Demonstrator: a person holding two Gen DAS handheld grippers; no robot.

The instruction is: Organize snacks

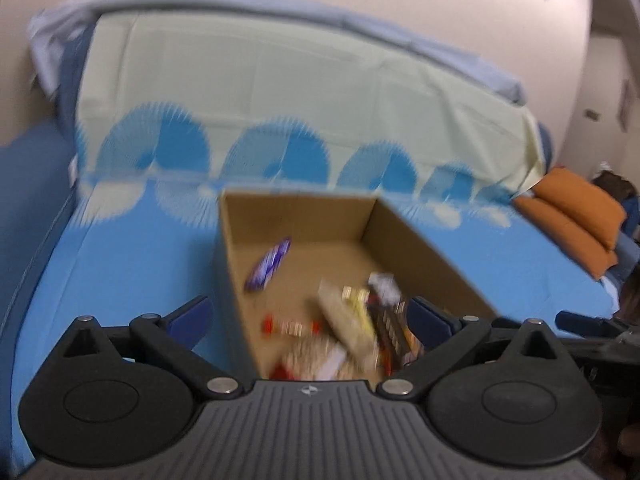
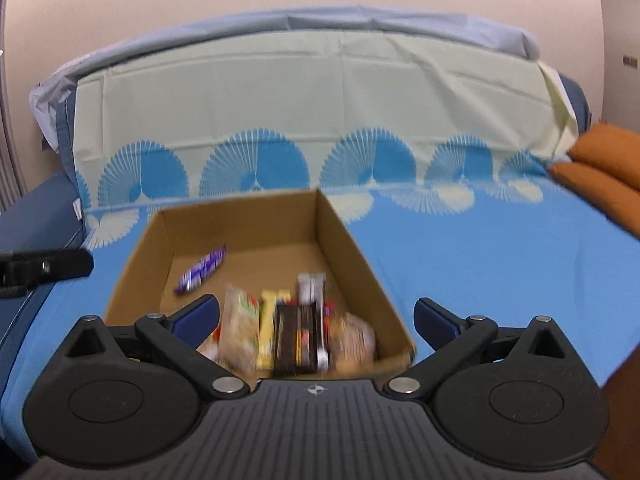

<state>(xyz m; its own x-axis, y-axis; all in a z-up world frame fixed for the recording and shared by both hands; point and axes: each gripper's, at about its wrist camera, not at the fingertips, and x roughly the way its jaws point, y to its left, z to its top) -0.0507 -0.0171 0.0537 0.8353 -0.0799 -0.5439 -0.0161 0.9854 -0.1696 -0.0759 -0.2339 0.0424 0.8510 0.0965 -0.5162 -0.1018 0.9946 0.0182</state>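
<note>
An open cardboard box [image 1: 300, 216] [image 2: 240, 220] sits on a blue cloth. Inside, a purple snack bar [image 1: 268, 266] [image 2: 202, 270] lies alone near its left wall. A blurred pile of snack packs [image 1: 352, 328] [image 2: 288, 332], among them yellow, dark brown and silver wrappers, fills the near end. My left gripper [image 1: 310, 314] is open over the box's near left wall, nothing between its blue pads. My right gripper [image 2: 316, 316] is open above the pile, holding nothing. A black part of the left gripper [image 2: 44, 268] shows at the right wrist view's left edge.
The blue cloth [image 1: 120, 260] [image 2: 480, 260] covers a sofa seat. A pale cloth with blue fan prints [image 1: 280, 92] [image 2: 320, 100] hangs over the backrest. Two orange cushions [image 1: 572, 208] [image 2: 600, 160] lie at the right end. A plain wall rises behind.
</note>
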